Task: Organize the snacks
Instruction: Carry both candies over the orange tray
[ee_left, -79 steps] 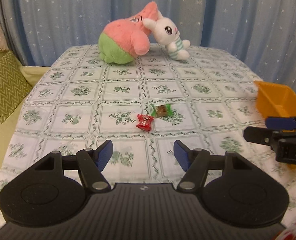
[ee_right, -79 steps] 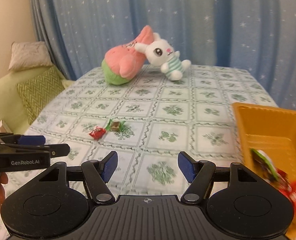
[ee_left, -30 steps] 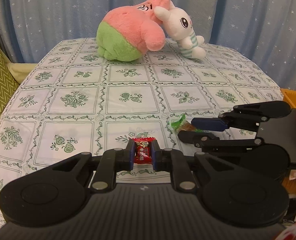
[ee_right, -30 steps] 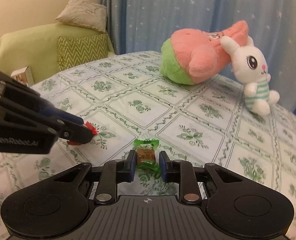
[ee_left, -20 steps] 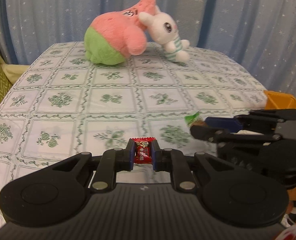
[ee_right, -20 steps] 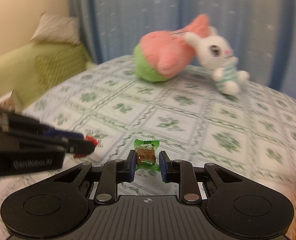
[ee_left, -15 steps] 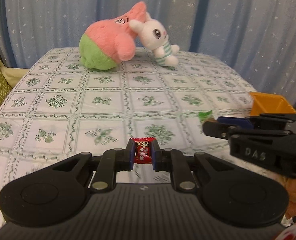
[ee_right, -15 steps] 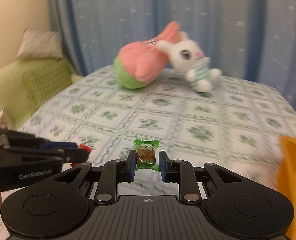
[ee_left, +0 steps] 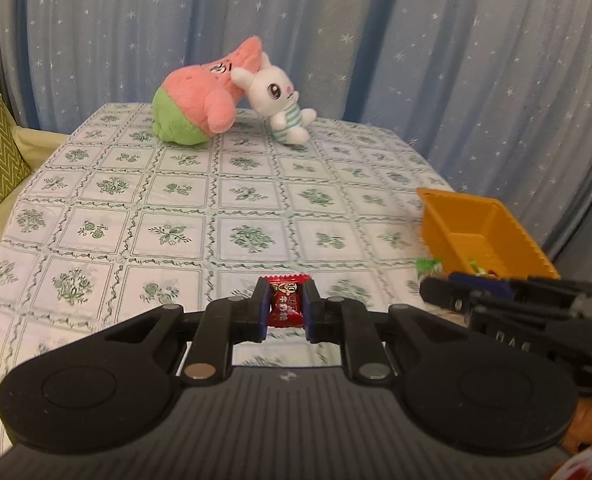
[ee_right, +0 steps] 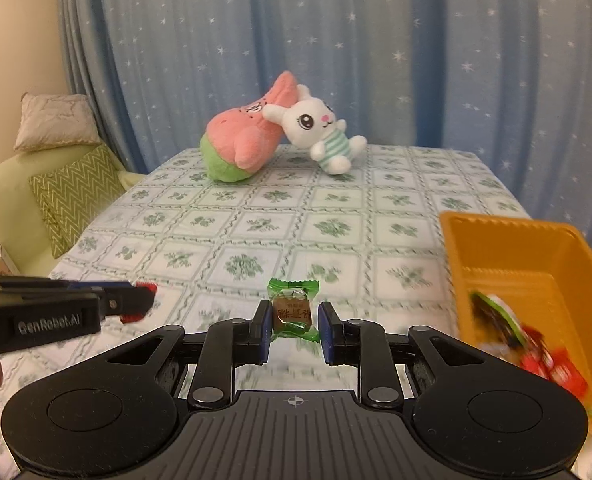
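Observation:
My left gripper point(ee_left: 284, 304) is shut on a small red-wrapped candy point(ee_left: 283, 307), lifted above the tablecloth. My right gripper point(ee_right: 294, 314) is shut on a green-wrapped brown candy point(ee_right: 292, 311), also off the table. An orange plastic tray point(ee_right: 507, 240) sits at the right with several snack packets point(ee_right: 535, 356) in its near end. In the left wrist view the right gripper point(ee_left: 435, 278) reaches in from the right beside the orange tray point(ee_left: 471, 220), its green wrapper tip showing. In the right wrist view the left gripper point(ee_right: 142, 300) comes in from the left with the red candy.
A pink and green plush point(ee_left: 198, 106) and a white bunny plush point(ee_left: 280, 102) lie at the far end of the floral tablecloth point(ee_left: 176, 200). A green sofa with zigzag cushions point(ee_right: 76, 196) stands to the left. Blue star curtains hang behind.
Both grippers closed on their candies, lifted them off the tablecloth and moved right toward the orange tray, which has come into view in both wrist views.

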